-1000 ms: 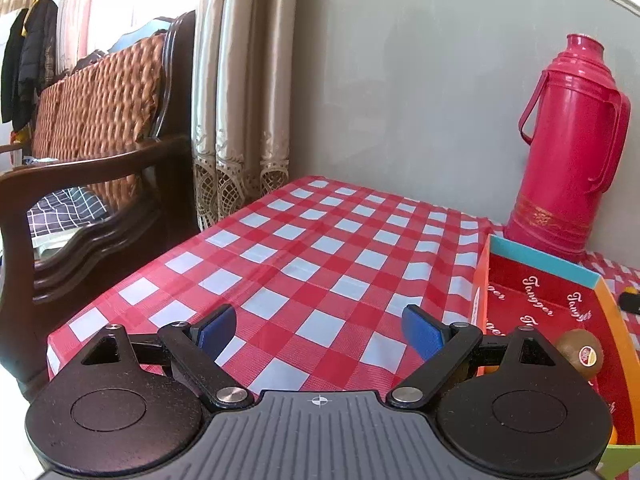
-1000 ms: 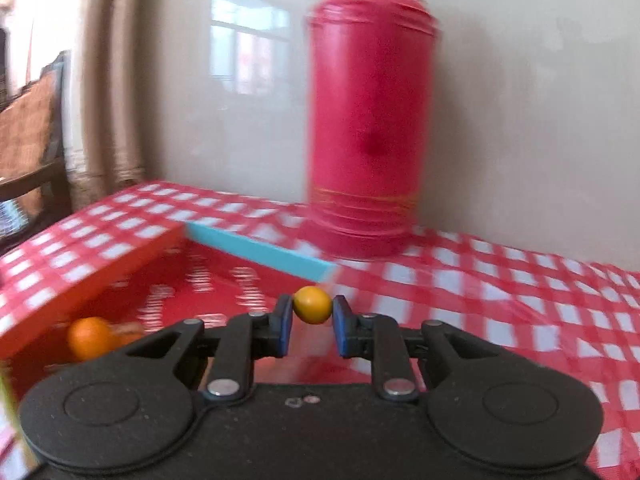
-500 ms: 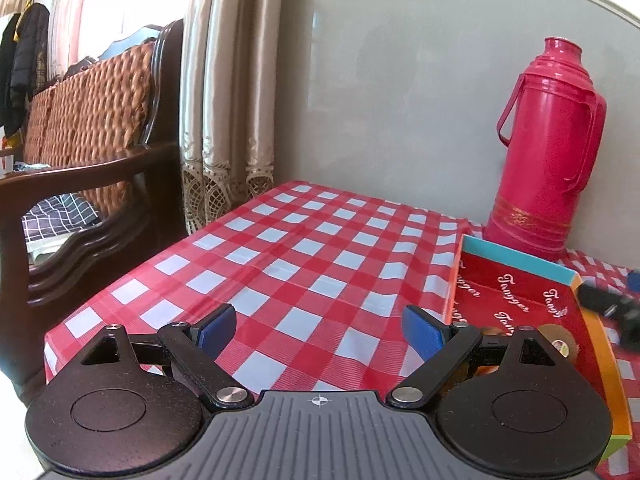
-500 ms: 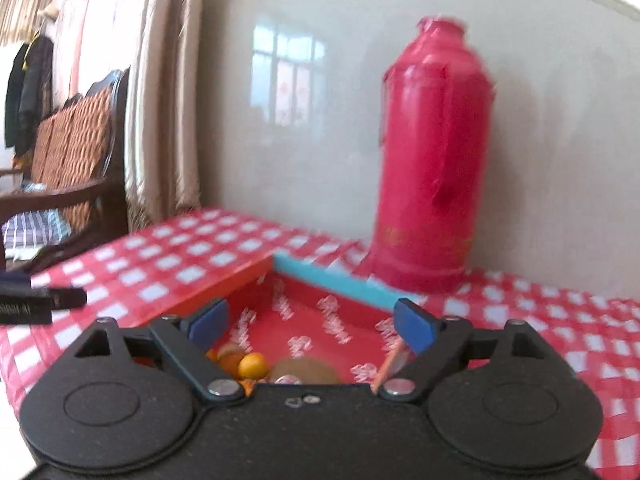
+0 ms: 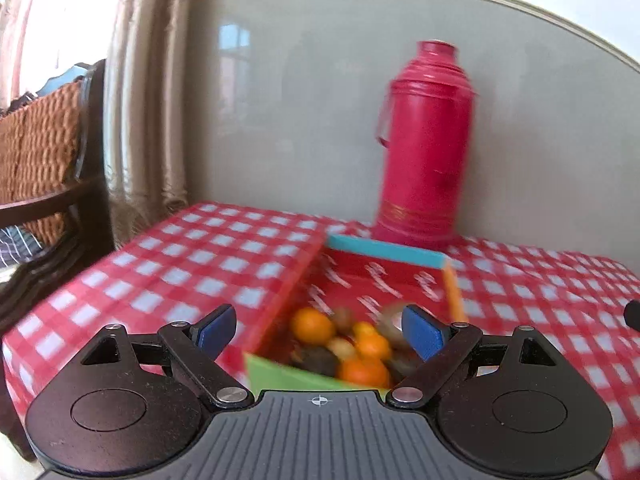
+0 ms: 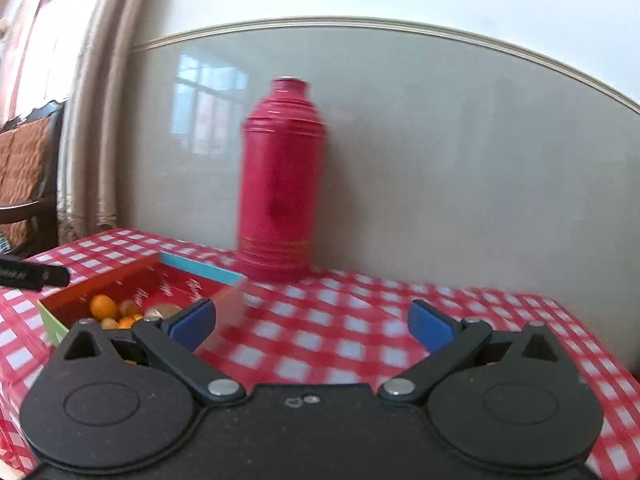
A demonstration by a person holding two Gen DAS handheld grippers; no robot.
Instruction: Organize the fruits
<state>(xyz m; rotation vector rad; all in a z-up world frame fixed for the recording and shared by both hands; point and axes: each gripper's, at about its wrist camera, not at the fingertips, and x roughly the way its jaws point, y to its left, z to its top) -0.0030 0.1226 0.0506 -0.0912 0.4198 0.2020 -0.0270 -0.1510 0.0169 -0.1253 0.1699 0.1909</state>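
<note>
A red cardboard box (image 5: 384, 276) with a blue far wall and green near wall sits on the checked tablecloth. It holds several fruits: oranges (image 5: 313, 325), small yellow-orange ones and brown kiwis (image 5: 316, 360). My left gripper (image 5: 320, 330) is open and empty, hovering just above the box's near end. My right gripper (image 6: 312, 326) is open and empty over bare cloth to the right of the box (image 6: 132, 280). The fruits (image 6: 102, 307) show at its left.
A tall pink thermos (image 5: 424, 140) stands behind the box against the grey wall, also in the right wrist view (image 6: 282, 180). A dark wooden chair with a woven back (image 5: 44, 184) stands off the table's left edge. Curtains (image 5: 148, 92) hang behind it.
My right gripper let go of a small orange fruit over the box, opened, and drew back to the right. My left gripper swung right, from bare cloth to over the box.
</note>
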